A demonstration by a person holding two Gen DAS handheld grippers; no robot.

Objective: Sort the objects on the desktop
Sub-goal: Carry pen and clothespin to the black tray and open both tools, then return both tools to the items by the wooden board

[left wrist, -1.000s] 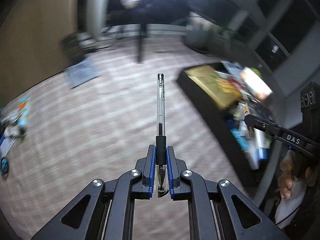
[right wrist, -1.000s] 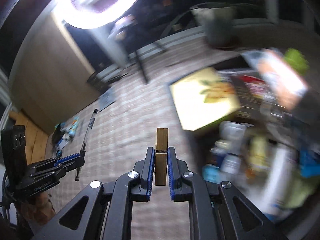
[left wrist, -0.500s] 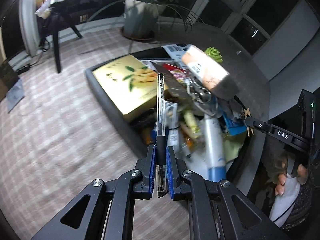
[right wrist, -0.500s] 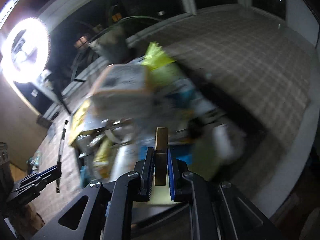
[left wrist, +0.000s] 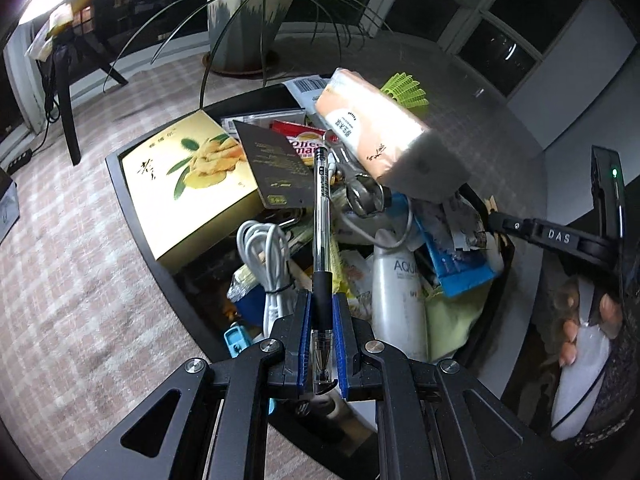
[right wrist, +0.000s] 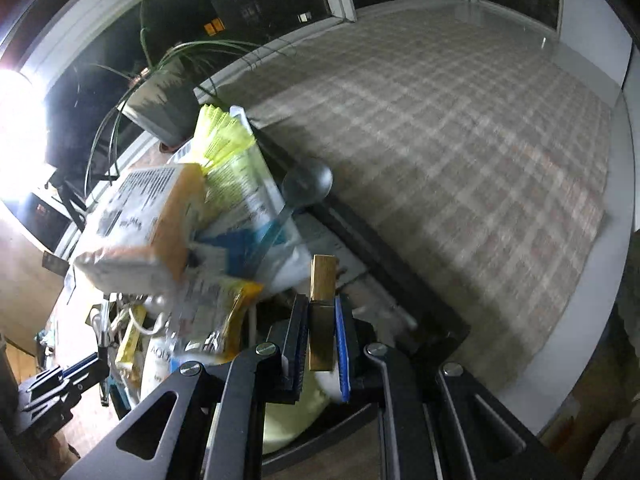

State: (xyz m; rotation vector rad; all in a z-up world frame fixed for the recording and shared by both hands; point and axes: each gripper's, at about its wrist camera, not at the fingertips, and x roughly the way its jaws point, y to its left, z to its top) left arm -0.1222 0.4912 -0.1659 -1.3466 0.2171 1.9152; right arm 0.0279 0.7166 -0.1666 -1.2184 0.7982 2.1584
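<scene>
Above a heaped black bin (left wrist: 132,204) on a checked tablecloth (left wrist: 72,280), a yellow box (left wrist: 192,184) printed with leaves fills the bin's left end, a coil of white cable (left wrist: 262,244) lying just beside it. At the middle of the left wrist view the left gripper (left wrist: 322,344) is closed on a clear pen (left wrist: 321,216), its blue pads clamping the black grip sleeve so the barrel points out over the clutter, toward a dark card (left wrist: 276,172) and a red packet (left wrist: 302,146). Right of the pen a white bottle (left wrist: 396,300) stands among wrappers, an orange tissue pack (left wrist: 376,132) rests tilted on top of the pile, and a lime-green brush (left wrist: 404,90) shows behind it. At the right edge the right gripper (left wrist: 490,220) reaches over the bin's rim, a person's hand (left wrist: 584,320) on its handle. The right wrist view shows that gripper (right wrist: 322,340) shut on a wooden clothespin (right wrist: 322,312), pinched edgewise between the pads with its top end sticking up, above the bin's right end, where a blue plastic spoon (right wrist: 296,196) leans on a green-and-white packet (right wrist: 240,176). A potted plant (left wrist: 248,28) stands beyond the bin
</scene>
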